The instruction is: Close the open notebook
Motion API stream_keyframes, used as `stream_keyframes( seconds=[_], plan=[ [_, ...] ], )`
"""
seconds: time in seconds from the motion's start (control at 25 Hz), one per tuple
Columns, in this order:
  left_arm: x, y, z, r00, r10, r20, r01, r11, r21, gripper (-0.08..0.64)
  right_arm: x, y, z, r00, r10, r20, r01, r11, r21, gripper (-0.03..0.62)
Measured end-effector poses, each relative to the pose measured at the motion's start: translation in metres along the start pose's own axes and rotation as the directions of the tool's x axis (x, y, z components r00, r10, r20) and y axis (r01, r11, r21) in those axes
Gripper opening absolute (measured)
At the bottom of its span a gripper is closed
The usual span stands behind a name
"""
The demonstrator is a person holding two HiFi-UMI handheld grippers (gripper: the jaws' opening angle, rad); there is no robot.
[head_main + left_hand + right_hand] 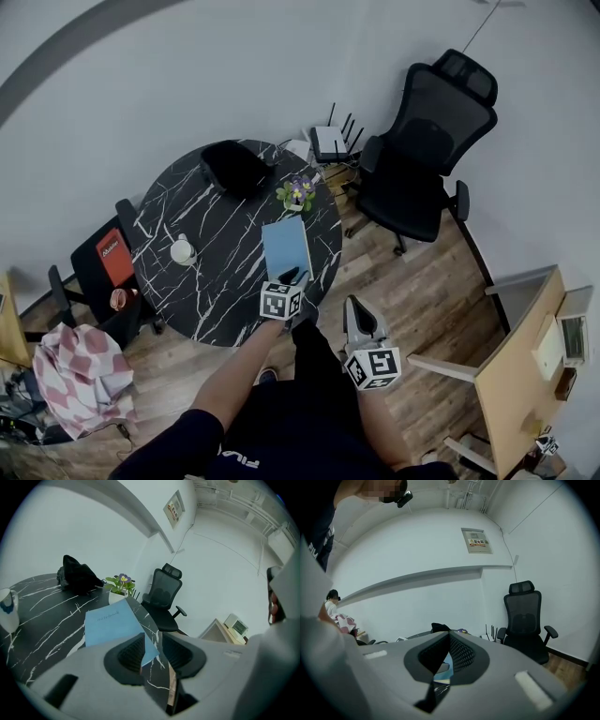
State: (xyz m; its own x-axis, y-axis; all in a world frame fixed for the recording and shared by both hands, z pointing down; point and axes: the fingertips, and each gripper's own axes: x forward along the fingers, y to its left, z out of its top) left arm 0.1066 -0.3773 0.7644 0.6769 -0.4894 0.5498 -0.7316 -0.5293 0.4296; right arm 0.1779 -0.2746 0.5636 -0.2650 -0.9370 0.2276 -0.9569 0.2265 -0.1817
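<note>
A blue notebook (286, 247) lies shut, cover up, on the round black marble table (216, 281) near its front edge. My left gripper (292, 277) hovers at the notebook's near corner. In the left gripper view, the jaws of my left gripper (152, 638) stand apart, and the notebook (115, 623) shows just beyond them, its corner in the gap with no pad pressing on it. My right gripper (352, 307) hangs off the table, over the wooden floor, to the right. In the right gripper view, the fingertips of my right gripper (449, 633) meet, with nothing held.
On the table stand a black bag (234, 167), a small flower pot (296, 194) and a white mug (182, 249). A black office chair (422, 141) stands at the far right, another chair (108, 258) at the left, and a wooden desk (525, 375) at the right.
</note>
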Motion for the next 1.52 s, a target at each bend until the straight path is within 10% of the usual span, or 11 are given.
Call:
stream_keyframes(
  seconds=[0.8,1.08,1.52],
  plan=[
    [-0.131,-0.019,0.09,0.936,0.067,0.345,-0.163,0.952,0.258,0.12,-0.003,0.002,0.012,0.999,0.029,0.025,-0.028,0.999,-0.021,0.011],
    [-0.222,-0.012,0.088,0.886,0.129,0.446,-0.255,0.938,0.236,0.12,-0.005,0.009,0.014,0.999,0.039,0.036,-0.038,0.999,-0.032,0.011],
    [-0.288,-0.025,0.064,0.865,0.175,0.47,-0.311,0.922,0.229,0.116,-0.015,0.031,0.017,0.998,0.057,0.034,-0.056,0.998,-0.042,0.011]
  ],
)
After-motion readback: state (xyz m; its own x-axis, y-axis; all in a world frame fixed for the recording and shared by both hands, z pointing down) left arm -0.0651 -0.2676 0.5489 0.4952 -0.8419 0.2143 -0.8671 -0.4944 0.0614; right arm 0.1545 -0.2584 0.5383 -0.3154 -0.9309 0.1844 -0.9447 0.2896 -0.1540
